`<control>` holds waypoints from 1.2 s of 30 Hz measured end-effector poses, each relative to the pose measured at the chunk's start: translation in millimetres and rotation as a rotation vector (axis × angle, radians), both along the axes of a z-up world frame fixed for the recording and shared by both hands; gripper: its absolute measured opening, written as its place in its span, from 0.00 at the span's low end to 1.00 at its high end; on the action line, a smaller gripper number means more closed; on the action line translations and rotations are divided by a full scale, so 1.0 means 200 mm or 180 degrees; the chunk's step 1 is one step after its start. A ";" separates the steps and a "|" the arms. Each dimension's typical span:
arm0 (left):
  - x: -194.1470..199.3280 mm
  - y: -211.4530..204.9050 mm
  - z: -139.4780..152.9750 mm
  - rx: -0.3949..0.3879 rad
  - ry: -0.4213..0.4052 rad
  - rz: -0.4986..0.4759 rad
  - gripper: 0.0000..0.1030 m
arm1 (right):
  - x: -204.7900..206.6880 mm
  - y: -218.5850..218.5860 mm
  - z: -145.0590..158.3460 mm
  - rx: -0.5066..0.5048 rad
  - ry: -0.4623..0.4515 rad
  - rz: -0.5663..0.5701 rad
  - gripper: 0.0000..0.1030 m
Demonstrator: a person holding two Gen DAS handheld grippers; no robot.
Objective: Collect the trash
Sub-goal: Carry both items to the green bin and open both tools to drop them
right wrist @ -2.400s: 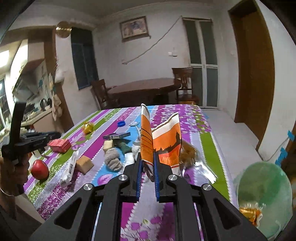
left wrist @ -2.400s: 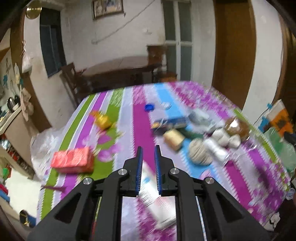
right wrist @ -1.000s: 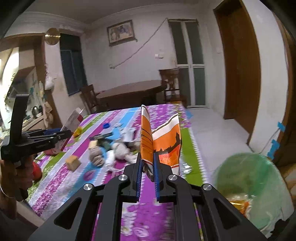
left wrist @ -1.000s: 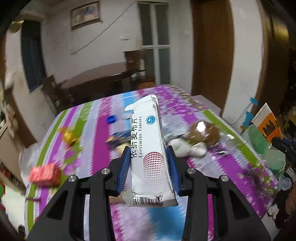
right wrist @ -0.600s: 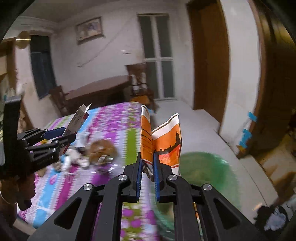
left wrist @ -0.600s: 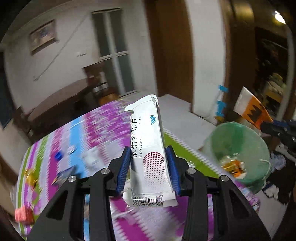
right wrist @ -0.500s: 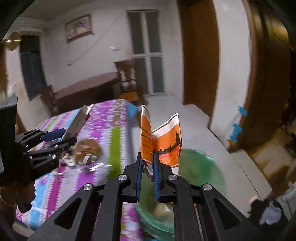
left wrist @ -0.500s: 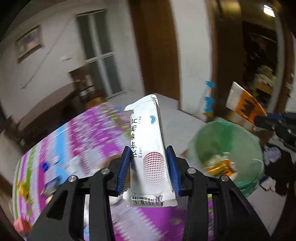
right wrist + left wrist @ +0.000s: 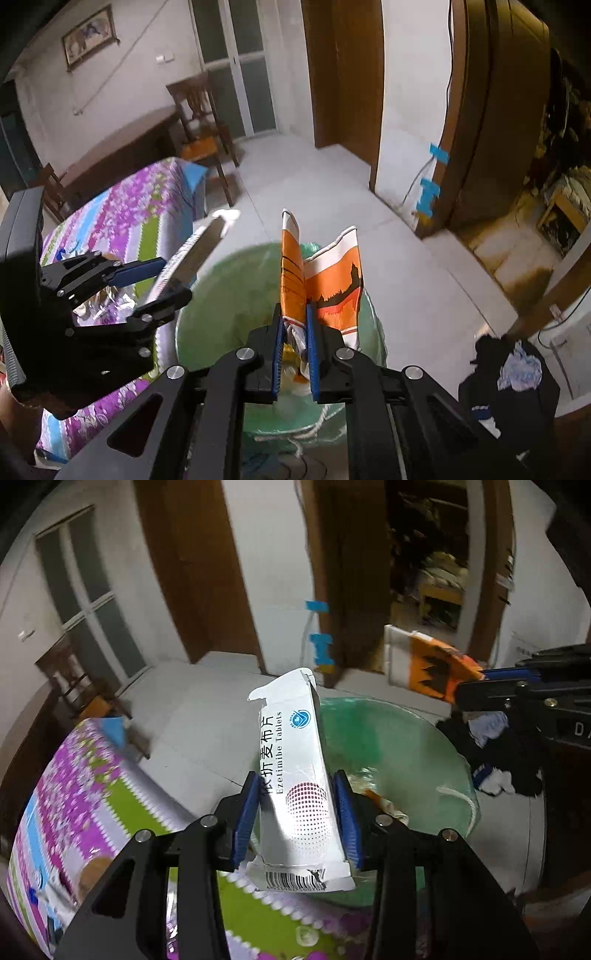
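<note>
The left gripper (image 9: 300,814) is clenched on a white tablet box (image 9: 295,775), its blue pads (image 9: 243,816) pressed flat against the two long sides near the lower end. The box's long axis runs along the fingers, away from the camera and upward; its torn-open end points up and slightly left, and the barcode end sits nearest the lens. The right gripper (image 9: 294,349) is closed on an orange and white paper bag (image 9: 325,284), pinching one crumpled lower edge between its blue pads (image 9: 277,354). The bag stands upright with its long axis vertical, the open mouth pointing up and its printed face turned to the right. Both items hang in the air above a green trash bin (image 9: 406,753), which is lined with a green plastic bag and stands on the pale floor just beside the table edge; some wrappers lie inside it. In the right wrist view the left gripper (image 9: 162,277) comes in from the left with the box (image 9: 199,247) slanting up toward the bin (image 9: 236,291). The table wears a striped purple, green and blue cloth (image 9: 81,797). A heap of dark clothes (image 9: 513,373) lies on the floor to the right of the bin.
</note>
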State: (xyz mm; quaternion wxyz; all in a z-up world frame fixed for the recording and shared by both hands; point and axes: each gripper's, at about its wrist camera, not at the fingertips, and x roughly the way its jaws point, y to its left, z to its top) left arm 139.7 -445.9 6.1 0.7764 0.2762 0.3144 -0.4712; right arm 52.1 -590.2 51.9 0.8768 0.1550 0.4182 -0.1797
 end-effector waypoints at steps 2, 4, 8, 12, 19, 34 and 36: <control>0.00 -0.03 -0.03 0.0037 0.0104 -0.0063 0.38 | 0.01 0.00 -0.03 0.0017 0.0067 0.0000 0.12; -0.01 -0.04 -0.06 0.0069 0.0146 -0.0112 0.39 | 0.01 0.02 -0.06 0.0030 0.0116 0.0009 0.12; 0.00 -0.04 -0.10 0.0144 0.0184 -0.0173 0.39 | 0.03 0.04 -0.10 0.0083 0.0190 0.0026 0.12; 0.05 -0.03 -0.12 0.0166 0.0395 -0.0186 0.39 | 0.06 0.04 -0.14 0.0152 0.0243 0.0025 0.12; 0.07 -0.03 -0.14 0.0209 0.0419 -0.0101 0.45 | 0.09 0.05 -0.17 0.0159 0.0232 0.0053 0.14; 0.04 0.00 -0.11 0.0156 0.0321 0.0043 0.50 | 0.00 0.02 -0.17 0.0177 0.0123 -0.0054 0.26; 0.04 0.02 -0.10 0.0140 0.0266 0.0093 0.50 | 0.00 0.02 -0.17 0.0184 0.0120 -0.0054 0.26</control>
